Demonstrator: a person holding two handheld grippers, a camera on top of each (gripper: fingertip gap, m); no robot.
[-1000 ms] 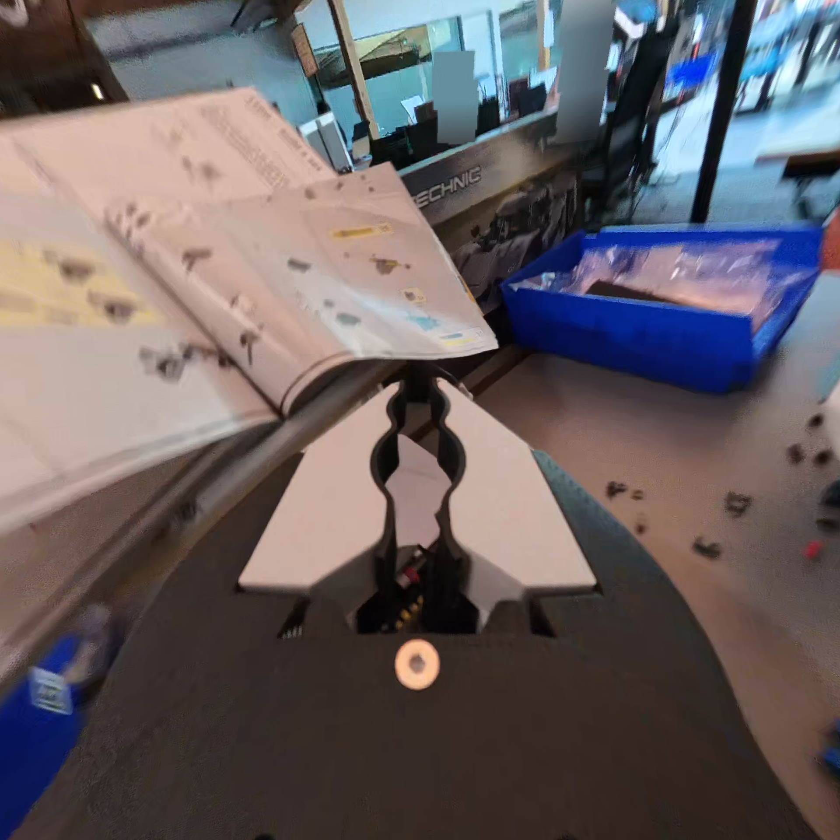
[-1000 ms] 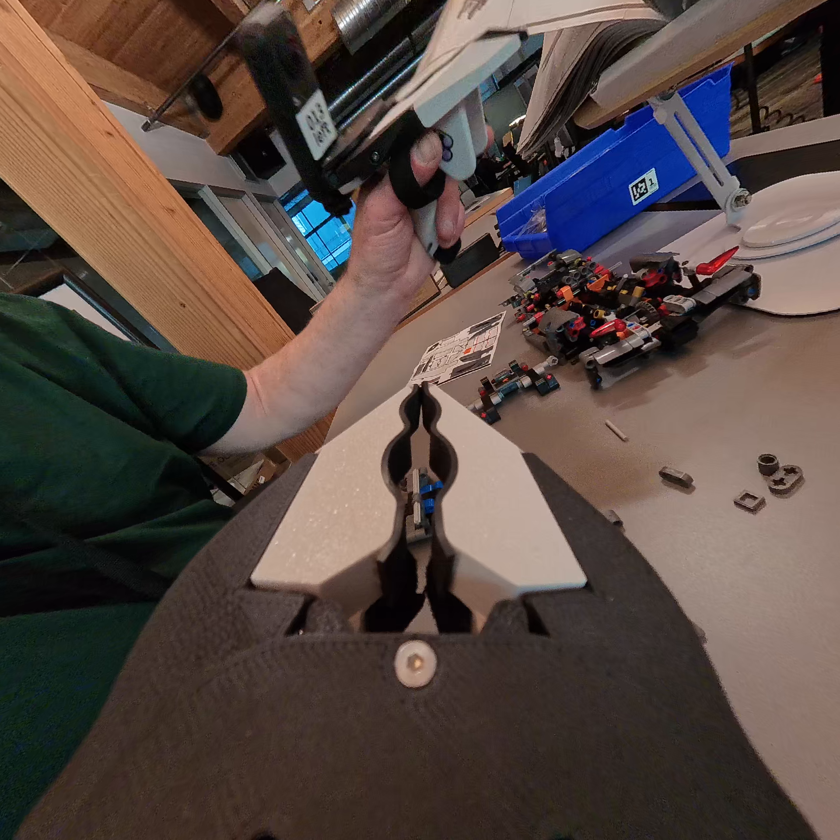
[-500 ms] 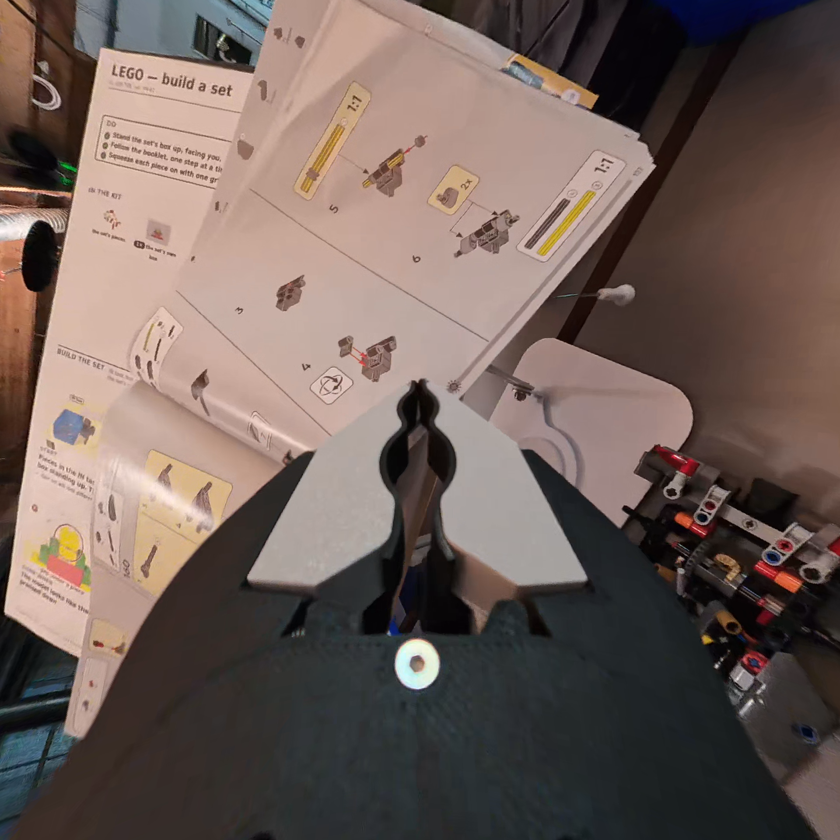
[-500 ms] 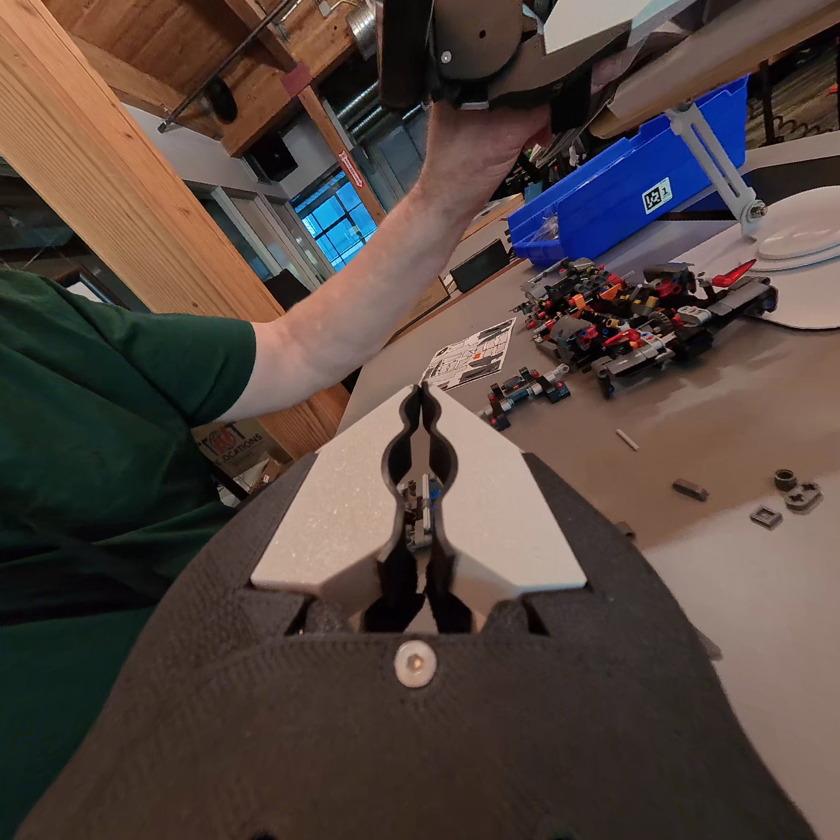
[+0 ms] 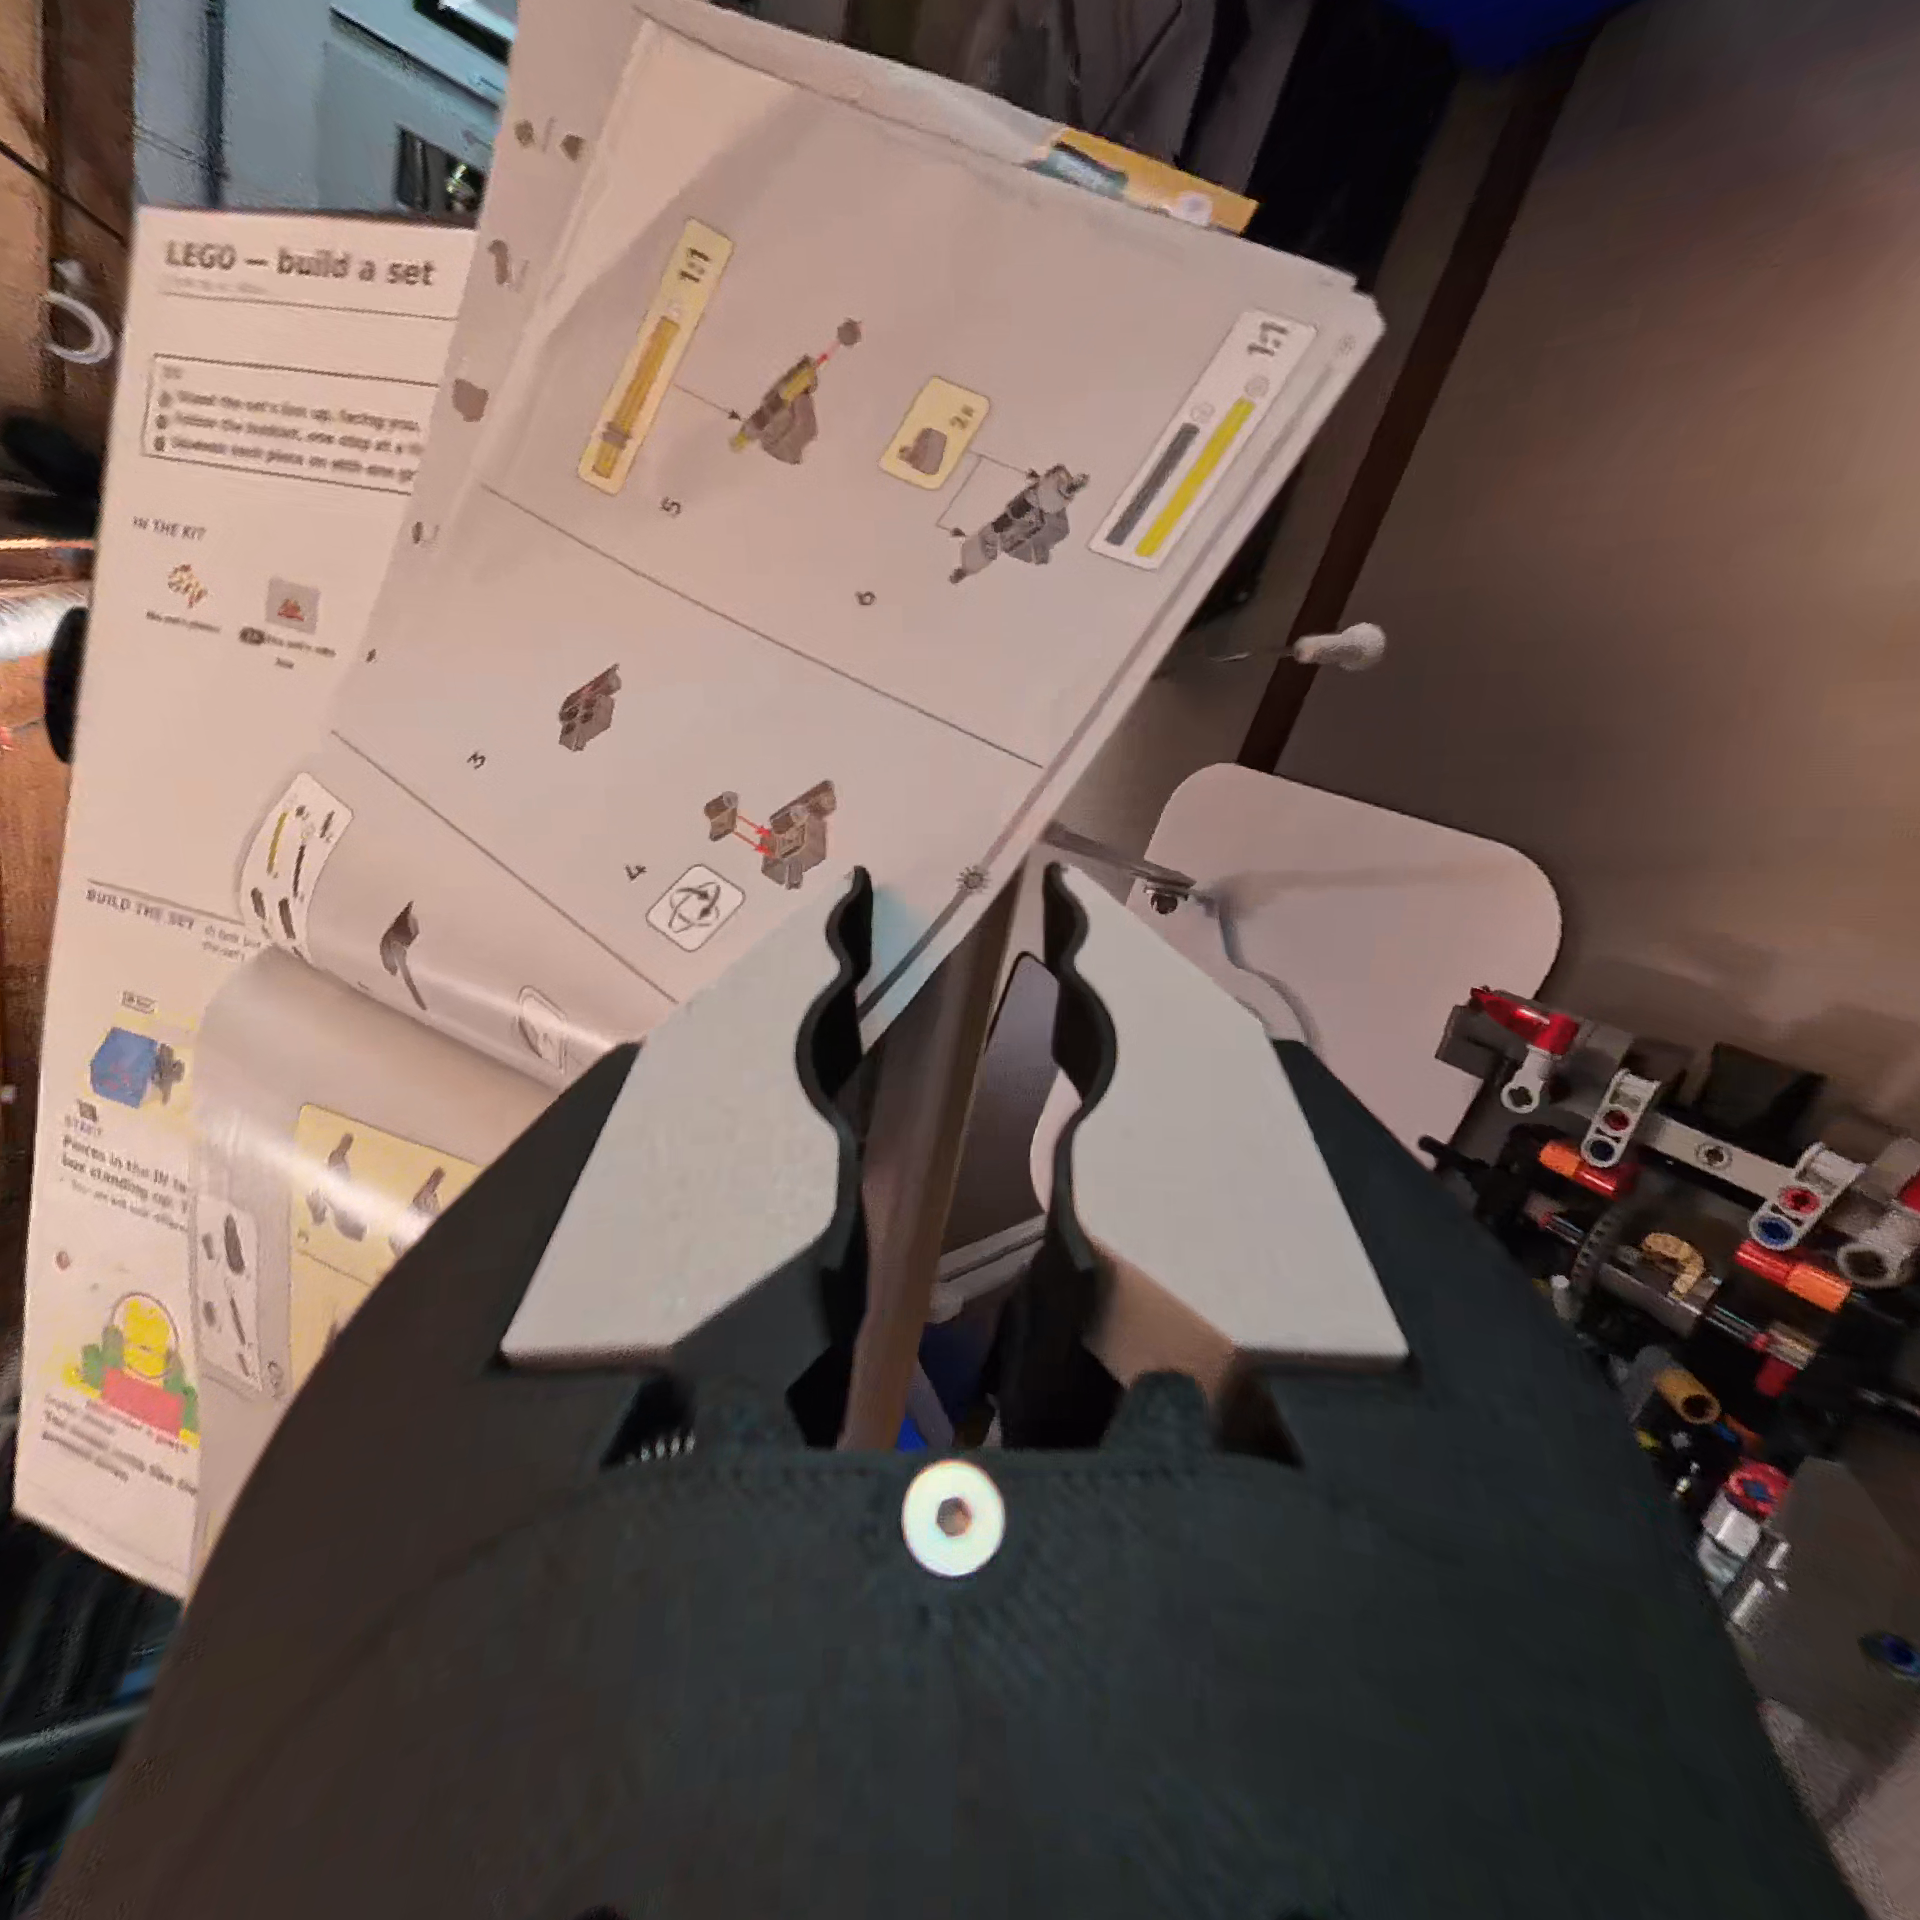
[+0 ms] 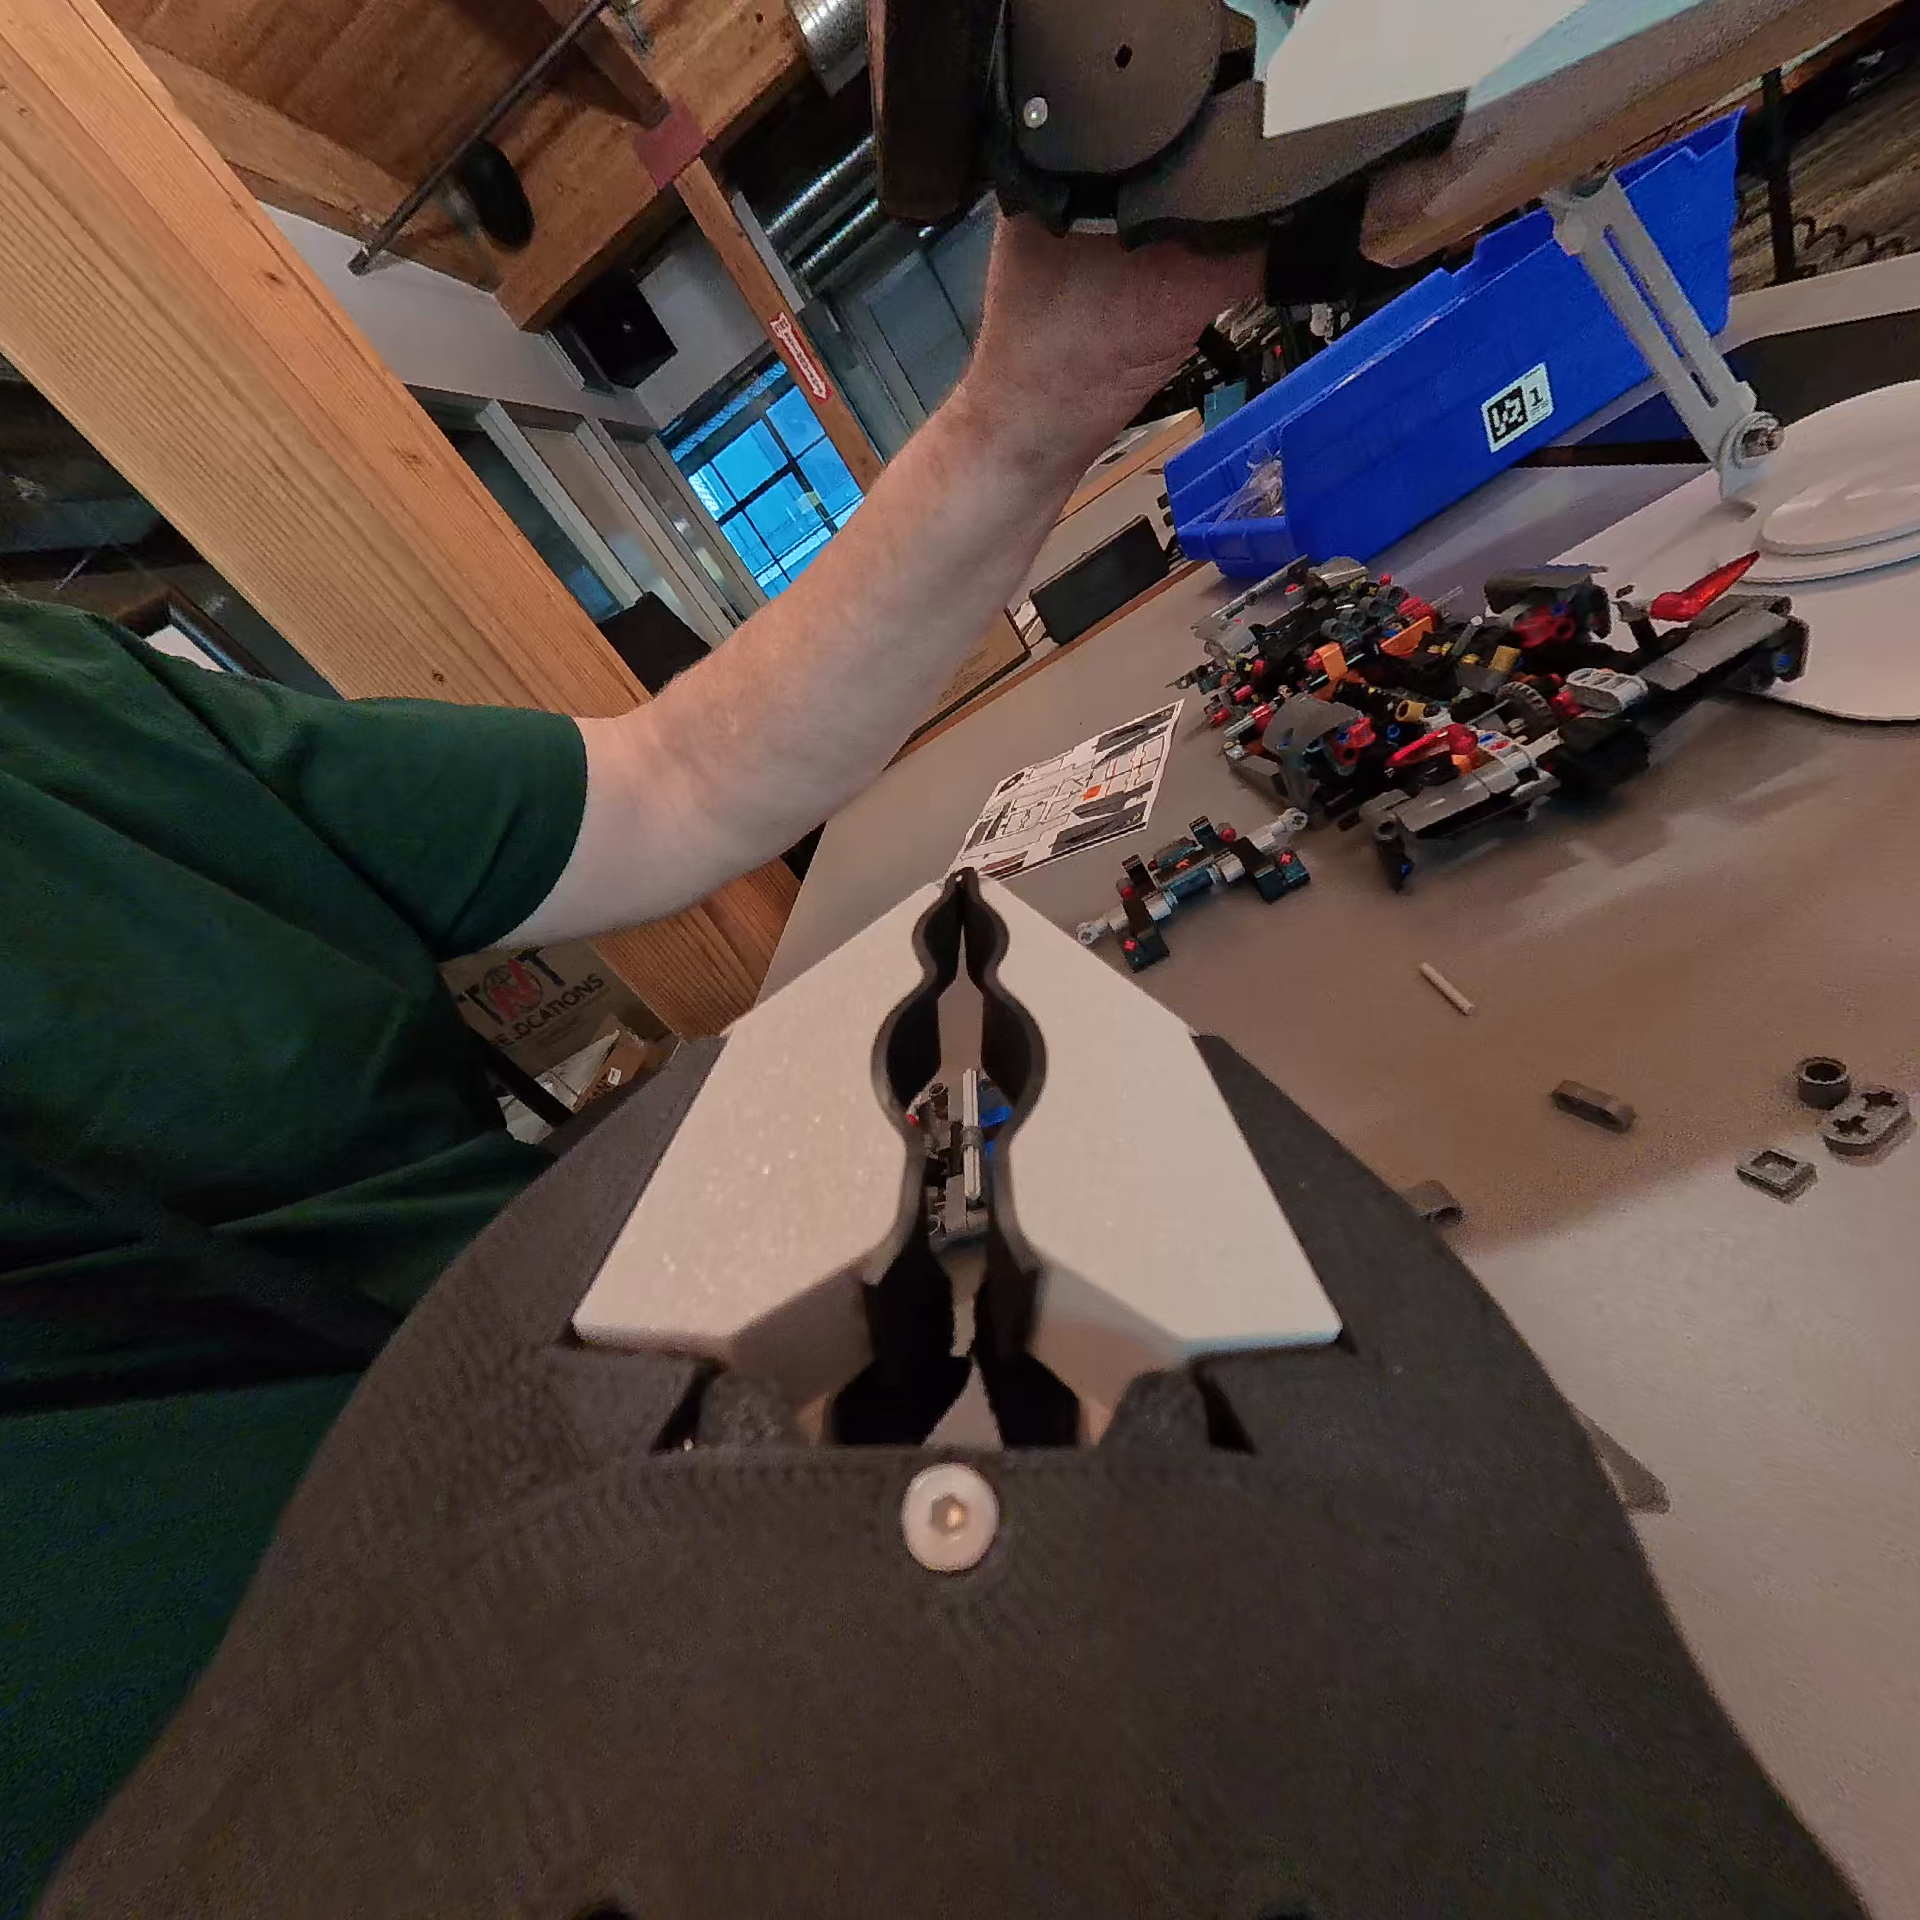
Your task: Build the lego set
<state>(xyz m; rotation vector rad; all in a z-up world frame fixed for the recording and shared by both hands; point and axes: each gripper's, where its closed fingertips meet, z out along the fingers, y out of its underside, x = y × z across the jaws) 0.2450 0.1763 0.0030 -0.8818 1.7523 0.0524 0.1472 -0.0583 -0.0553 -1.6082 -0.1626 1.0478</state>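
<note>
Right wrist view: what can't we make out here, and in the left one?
- Right wrist view: small lego piece in the shut right gripper; fingers hide most of it.
- Right wrist view: left gripper cut off by the top edge, its jaws unseen.
- Left wrist view: booklet motion-blurred, lower pages behind the open left gripper.
- Left wrist view: lego model cut off at the right edge.

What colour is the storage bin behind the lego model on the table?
The storage bin is bright blue, seen best in the right wrist view, behind the lego model.

Workshop, timber beams (image 6: 343,436), exposed ducts (image 6: 821,42), blue parts bin (image 6: 1455,436)
</note>
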